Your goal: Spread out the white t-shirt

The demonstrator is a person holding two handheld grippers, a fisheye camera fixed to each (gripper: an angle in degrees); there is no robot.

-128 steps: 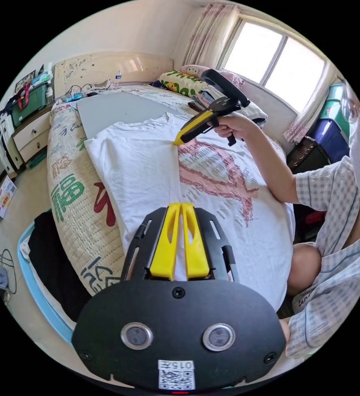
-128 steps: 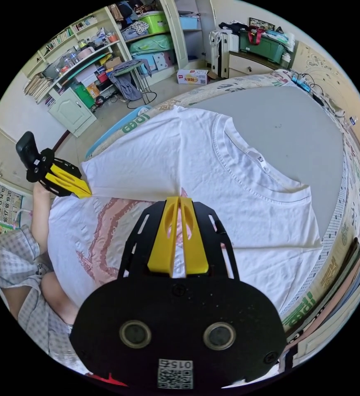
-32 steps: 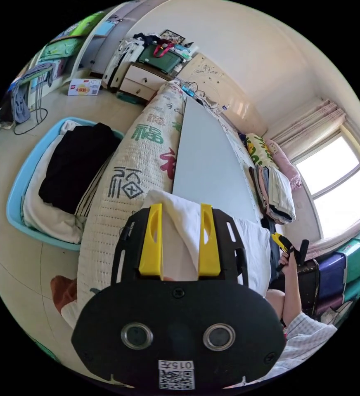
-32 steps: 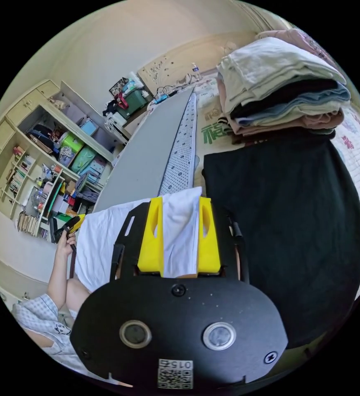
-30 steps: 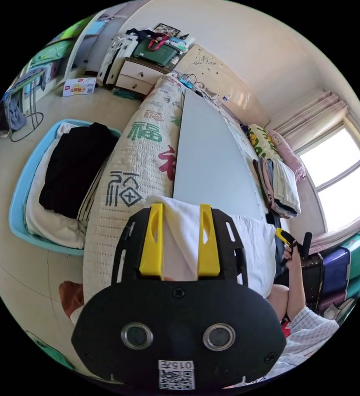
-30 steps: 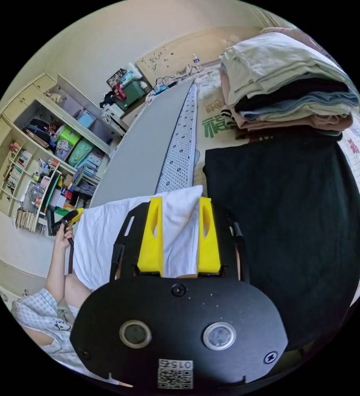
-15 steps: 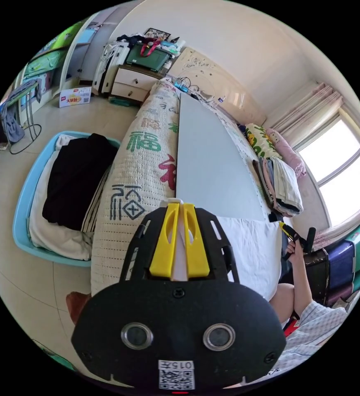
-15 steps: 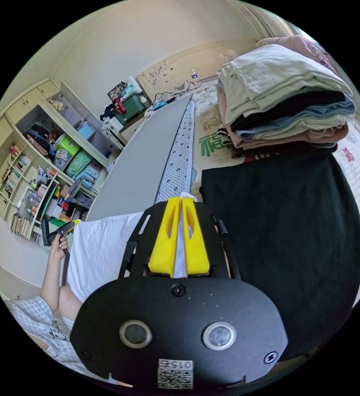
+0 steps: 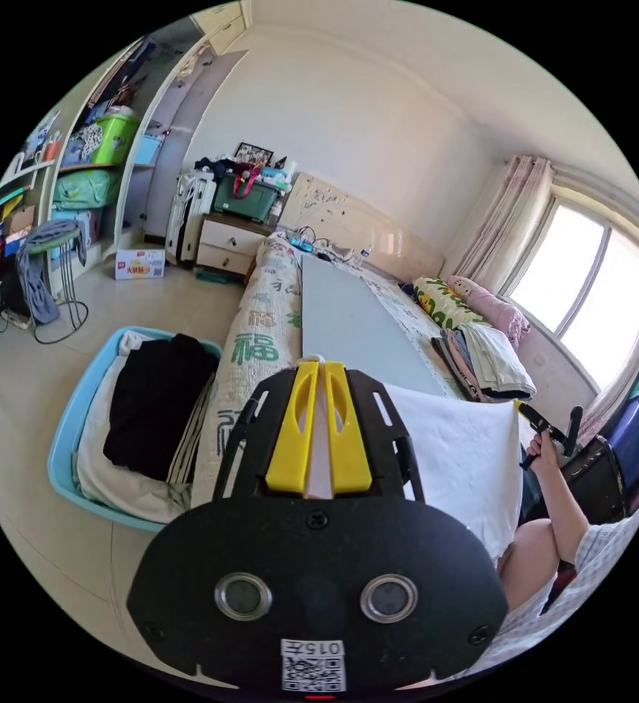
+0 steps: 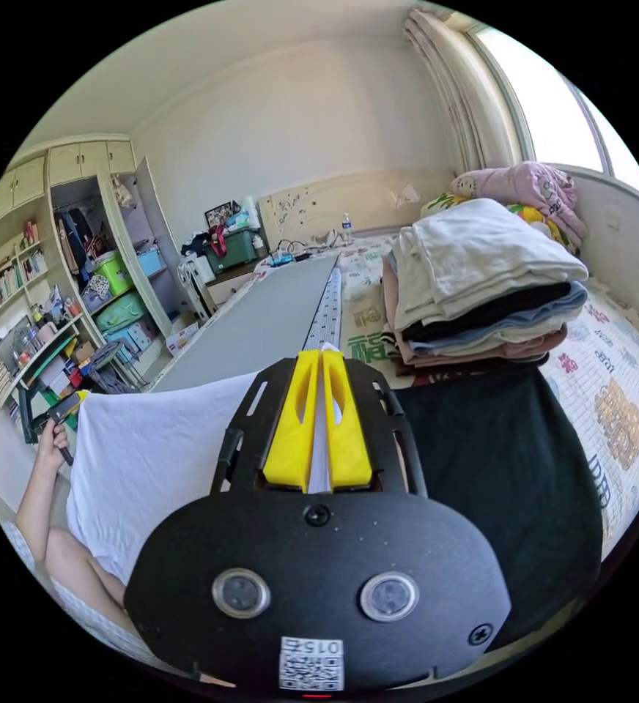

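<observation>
Pinching white t-shirt (image 9: 459,454) edge | left gripper (image 9: 318,366), right gripper (image 10: 321,356) jaws clamped | shirt stretched between

A blue basket (image 9: 61,460) of dark and white laundry stood on the floor at lower left of the left gripper view, beside the bed (image 9: 264,344). In the right gripper view, folded clothes (image 10: 481,293) were stacked at right, above a black garment (image 10: 503,454).
</observation>
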